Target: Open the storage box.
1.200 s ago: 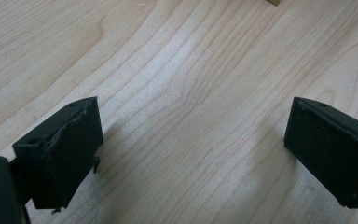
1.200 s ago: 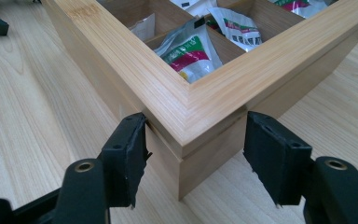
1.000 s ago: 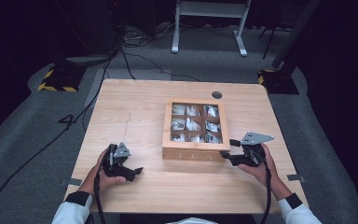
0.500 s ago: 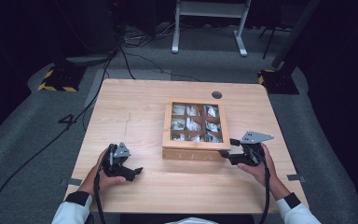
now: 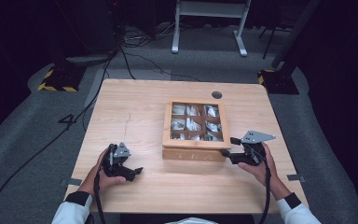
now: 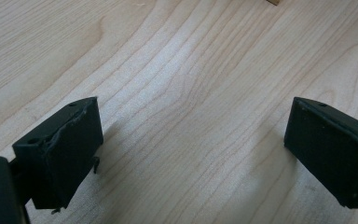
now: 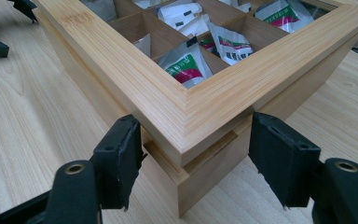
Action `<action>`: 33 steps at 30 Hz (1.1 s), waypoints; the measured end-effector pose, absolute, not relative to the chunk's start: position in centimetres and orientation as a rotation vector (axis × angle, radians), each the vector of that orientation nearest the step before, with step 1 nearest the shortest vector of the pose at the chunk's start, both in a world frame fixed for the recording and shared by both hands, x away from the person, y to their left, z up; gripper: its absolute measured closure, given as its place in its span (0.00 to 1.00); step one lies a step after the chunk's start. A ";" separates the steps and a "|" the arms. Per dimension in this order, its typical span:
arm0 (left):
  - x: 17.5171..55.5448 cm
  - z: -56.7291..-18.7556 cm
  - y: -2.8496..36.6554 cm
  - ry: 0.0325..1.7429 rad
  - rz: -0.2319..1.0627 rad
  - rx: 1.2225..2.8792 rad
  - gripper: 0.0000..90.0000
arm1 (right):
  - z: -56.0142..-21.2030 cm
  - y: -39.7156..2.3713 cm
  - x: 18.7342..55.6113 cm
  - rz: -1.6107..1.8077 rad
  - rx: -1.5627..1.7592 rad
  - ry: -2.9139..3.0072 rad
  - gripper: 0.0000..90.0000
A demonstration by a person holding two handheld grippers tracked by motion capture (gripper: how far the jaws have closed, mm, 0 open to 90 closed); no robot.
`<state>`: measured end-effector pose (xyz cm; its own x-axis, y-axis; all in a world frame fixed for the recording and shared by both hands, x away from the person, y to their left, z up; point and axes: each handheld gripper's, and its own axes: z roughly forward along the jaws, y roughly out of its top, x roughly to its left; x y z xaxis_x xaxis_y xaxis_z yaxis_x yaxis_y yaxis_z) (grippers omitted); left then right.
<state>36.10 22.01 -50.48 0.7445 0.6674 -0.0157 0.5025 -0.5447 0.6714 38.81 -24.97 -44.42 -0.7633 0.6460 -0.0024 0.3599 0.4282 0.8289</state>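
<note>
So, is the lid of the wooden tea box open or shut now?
Shut. In the right gripper view the lid lies flat on the tea box, with only a thin seam at the corner.

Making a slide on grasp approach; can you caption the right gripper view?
Right gripper open, its fingers straddling the near corner of the lidded wooden tea box, sachets visible inside.

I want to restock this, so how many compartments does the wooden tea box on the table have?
9, in a three-by-three grid inside the square light-wood tea box: three along the far side, three across the middle, three nearest the person. All seem to hold packets; those in the near row are partly hidden by the frame.
</note>
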 end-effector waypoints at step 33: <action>36.1 -50.5 22.0 0.875 0.317 2.267 0.05 | -41.4 -24.9 38.8 1.321 0.820 2.231 0.38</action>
<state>36.10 22.01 -50.48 0.7445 0.6674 -0.0161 0.5028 -0.5447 0.6712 38.81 -24.94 -41.45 -0.7384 0.6720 -0.0556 0.2743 0.3747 0.8856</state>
